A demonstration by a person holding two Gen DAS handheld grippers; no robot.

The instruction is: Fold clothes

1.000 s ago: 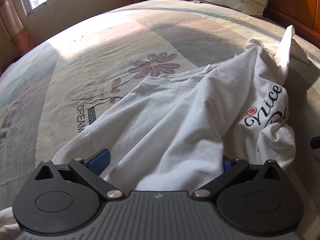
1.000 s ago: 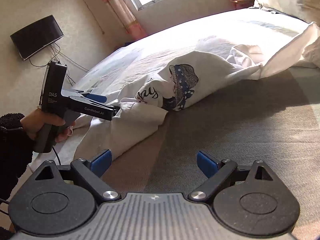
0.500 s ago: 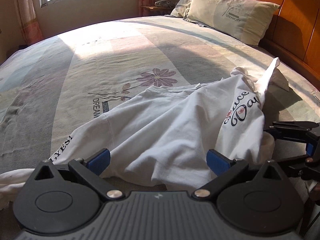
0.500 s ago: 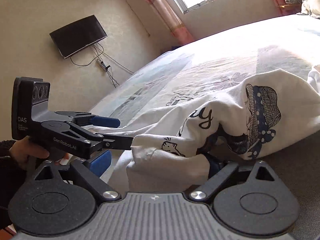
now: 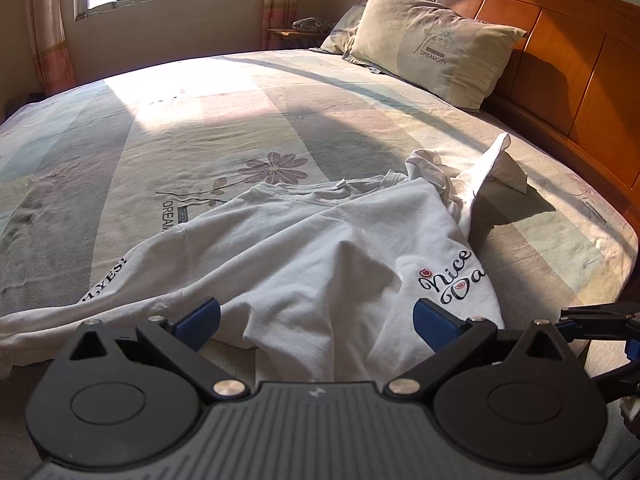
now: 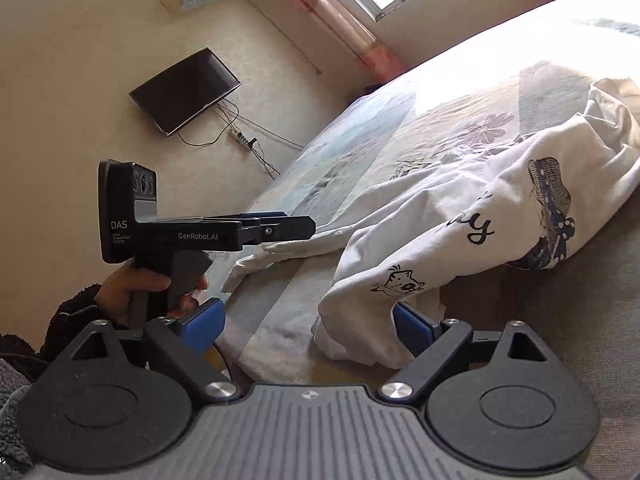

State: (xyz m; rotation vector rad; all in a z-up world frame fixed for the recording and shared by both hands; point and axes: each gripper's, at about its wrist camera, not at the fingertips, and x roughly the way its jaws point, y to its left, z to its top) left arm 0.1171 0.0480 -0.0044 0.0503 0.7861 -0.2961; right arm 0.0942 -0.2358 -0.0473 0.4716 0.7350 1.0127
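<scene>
Both sets of jaws stand wide with nothing between the pads: the left gripper (image 5: 316, 320) hovers just short of the near hem, and the right gripper (image 6: 308, 330) has a bunched corner of cloth lying in its gap, not yet pinched. Largest in view is the wide bed with its pastel patchwork sheet (image 5: 200, 128), which carries a printed purple daisy and the partly covered word "DREAM"; the beige rectangular pillow (image 5: 432, 40) against the orange wooden headboard (image 5: 560, 52) reads "DREAMCITY". Across the near half of the sheet lies the white cotton long-sleeved T-shirt (image 5: 304, 248) — rumpled, one side doubled over itself, a sleeve trailing toward the left edge. No fold looks finished; as I judge it, the shirt must first be spread flat, then the sleeves and body folded. Its writing reads "Nice Da…" on the chest, with "YES!" on the sleeve, while the right wrist view shows "…ay", a small cat and a dotted hat. The left gripper's body — seen from the right — reads "DAS" and "GenRobot.AI".
</scene>
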